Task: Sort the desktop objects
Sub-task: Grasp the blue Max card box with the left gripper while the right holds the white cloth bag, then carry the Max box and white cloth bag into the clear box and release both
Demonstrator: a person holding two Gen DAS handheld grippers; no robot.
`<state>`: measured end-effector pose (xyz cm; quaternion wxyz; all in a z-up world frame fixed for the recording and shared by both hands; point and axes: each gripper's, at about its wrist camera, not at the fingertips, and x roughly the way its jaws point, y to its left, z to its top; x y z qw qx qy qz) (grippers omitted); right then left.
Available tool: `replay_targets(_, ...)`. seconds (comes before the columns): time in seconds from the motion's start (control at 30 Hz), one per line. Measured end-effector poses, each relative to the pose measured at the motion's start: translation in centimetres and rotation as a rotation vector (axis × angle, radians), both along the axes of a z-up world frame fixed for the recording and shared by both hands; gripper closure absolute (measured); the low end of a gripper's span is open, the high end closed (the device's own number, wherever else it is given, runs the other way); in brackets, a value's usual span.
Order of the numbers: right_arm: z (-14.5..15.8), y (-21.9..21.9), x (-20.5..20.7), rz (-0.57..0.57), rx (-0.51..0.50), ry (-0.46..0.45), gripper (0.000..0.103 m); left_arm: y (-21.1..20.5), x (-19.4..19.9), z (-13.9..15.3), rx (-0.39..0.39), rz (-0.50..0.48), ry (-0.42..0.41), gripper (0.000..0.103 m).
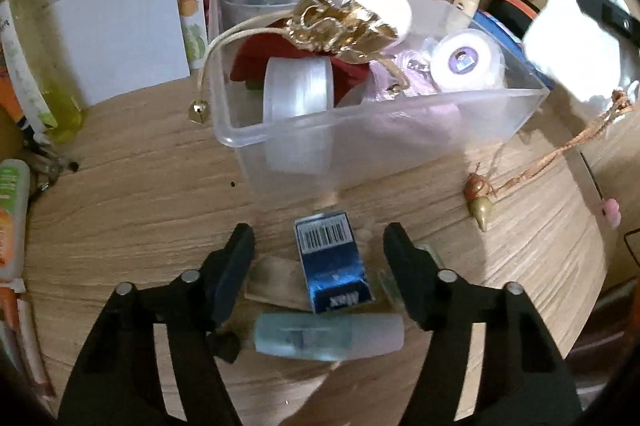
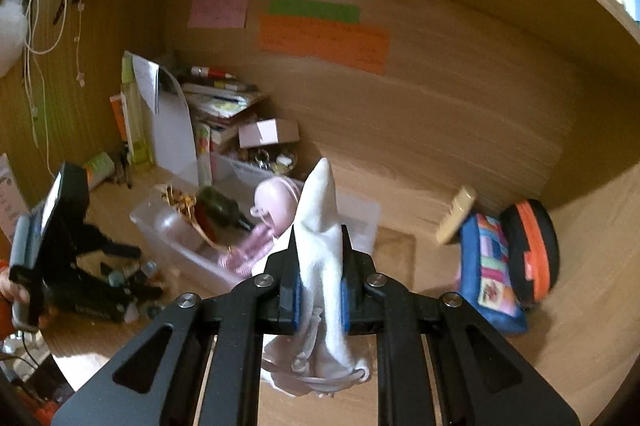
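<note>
My left gripper [image 1: 318,246] is open, its fingers on either side of a small blue box with a barcode [image 1: 330,260] lying on the wooden desk. A pale green tube [image 1: 328,338] lies just in front of the box. Behind them stands a clear plastic bin [image 1: 400,130] holding a gold ornament [image 1: 340,22], tape rolls and a red item. My right gripper [image 2: 320,266] is shut on a white cloth pouch [image 2: 320,250], held above the desk near the bin [image 2: 188,250]. The pouch also shows at the right in the left wrist view [image 1: 572,38].
Books and papers [image 1: 112,10] stand at the back left. A cord with a gold pendant [image 1: 482,202] lies right of the bin. A blue patterned pouch [image 2: 490,270] and a black-orange case [image 2: 530,250] sit at the right against the back wall. The left gripper shows at left [image 2: 72,258].
</note>
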<state>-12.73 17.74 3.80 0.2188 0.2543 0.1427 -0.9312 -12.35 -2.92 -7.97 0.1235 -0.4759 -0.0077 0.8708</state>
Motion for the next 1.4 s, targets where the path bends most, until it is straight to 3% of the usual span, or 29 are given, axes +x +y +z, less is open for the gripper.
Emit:
replay_targets(0.33, 0.3, -1.7, -4.0, 0.035, -0.08, -0.007, 0.091, -0.8, 0.1, -0.4, 0.017, -0.011, 0.006, 0.071)
replay_targets(0.43, -0.4, -2.0, -4.9, 0.044, -0.103, -0.028, 0.091, -1.4, 0.5, -0.4, 0.034, 0.006, 0.012, 0.075)
replay_targets(0.67, -2.3, -2.8, -6.2, 0.067, -0.122, -0.075, 0.091, -2.8, 2.5, 1.1, 0.032, 0.066, 0.071, 0.076)
replay_targets(0.9, -2.6, -2.3, -7.0, 0.068, -0.164, -0.089, 0.091, -3.8, 3.3, 5.4, 0.044, 0.076, 0.169, 0.076)
replay_targets(1.1, -3.1, -2.7, -7.5, 0.059, -0.154, -0.088, 0.091, -2.1, 1.0, 9.5, 0.072, 0.06, 0.231, 0.076)
replay_targets(1.4, -4.7, -3.6, -8.3, 0.05, -0.099, -0.086, 0.091, 1.0, -3.3, 11.1, 0.098, 0.013, 0.246, 0.076)
